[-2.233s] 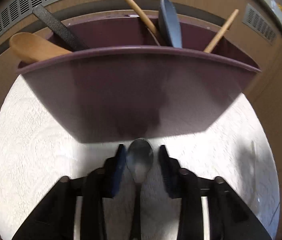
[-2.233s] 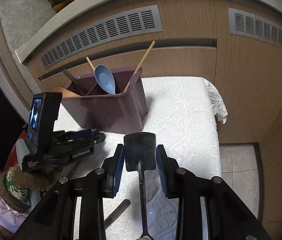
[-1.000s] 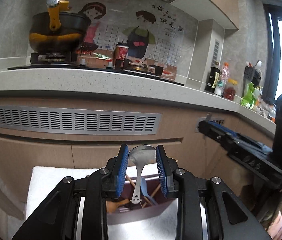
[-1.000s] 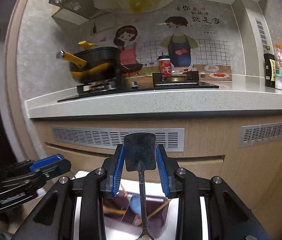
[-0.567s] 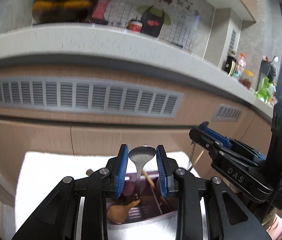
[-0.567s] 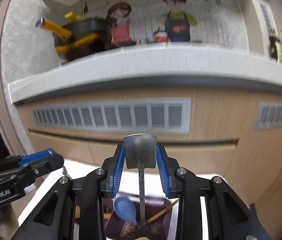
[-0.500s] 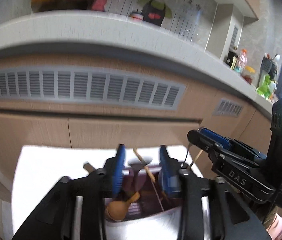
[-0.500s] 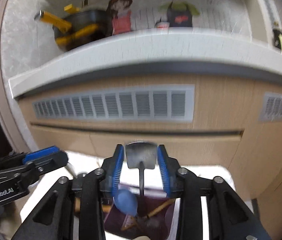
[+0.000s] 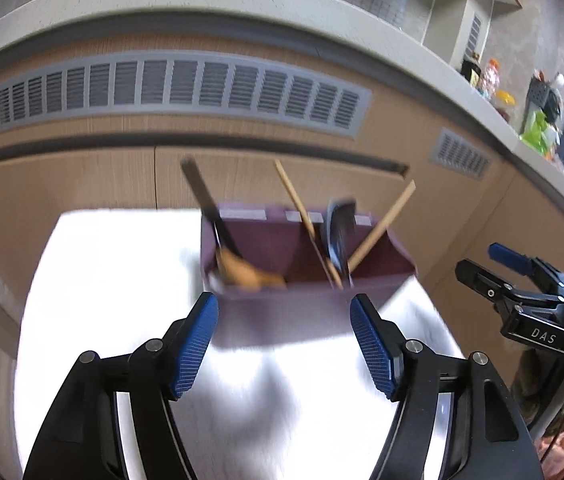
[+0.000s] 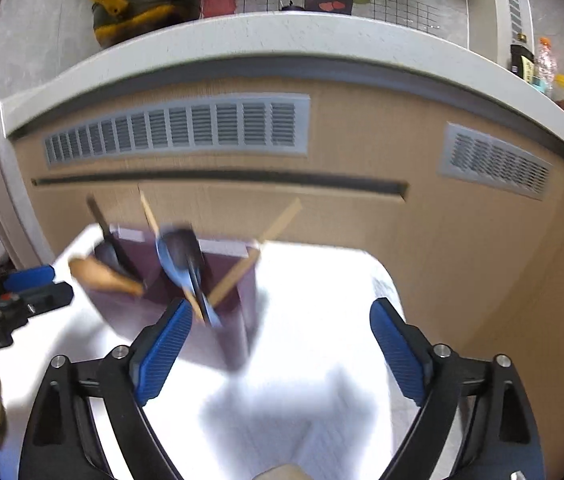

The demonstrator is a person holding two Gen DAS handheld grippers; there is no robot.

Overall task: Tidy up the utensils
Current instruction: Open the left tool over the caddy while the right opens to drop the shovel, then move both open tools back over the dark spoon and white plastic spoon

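Opening on nothing, my left gripper (image 9: 284, 340) and right gripper (image 10: 279, 354) both spread wider, no utensil between their pads. I see the maroon holder (image 9: 306, 264) at twelve o'clock on the white cloth (image 9: 121, 280), utensils (image 9: 338, 236) standing inside it.

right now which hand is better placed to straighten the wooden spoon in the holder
Left, probably. The wooden spoon lies in the holder compartment just ahead of the left tongs, opening and empty. The right tongs sit off toward the holder's other end.
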